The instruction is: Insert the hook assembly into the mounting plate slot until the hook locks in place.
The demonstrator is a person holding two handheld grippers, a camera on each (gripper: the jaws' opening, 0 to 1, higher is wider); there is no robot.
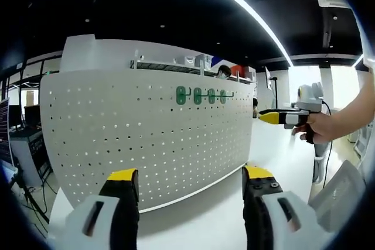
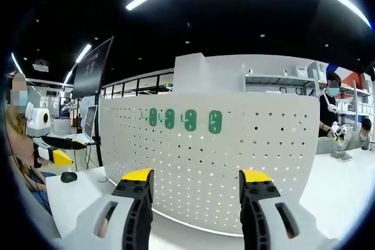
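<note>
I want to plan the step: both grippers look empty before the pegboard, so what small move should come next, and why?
Probably bring the right gripper up toward the green hooks on the white pegboard to check their seating. Both it and the left gripper are open and hold nothing, and four green hooks already hang in a row near the top.

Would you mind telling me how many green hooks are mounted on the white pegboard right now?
4, in one row near the top of the pegboard: first hook, second hook, third hook, fourth hook. None looks hidden.
</note>
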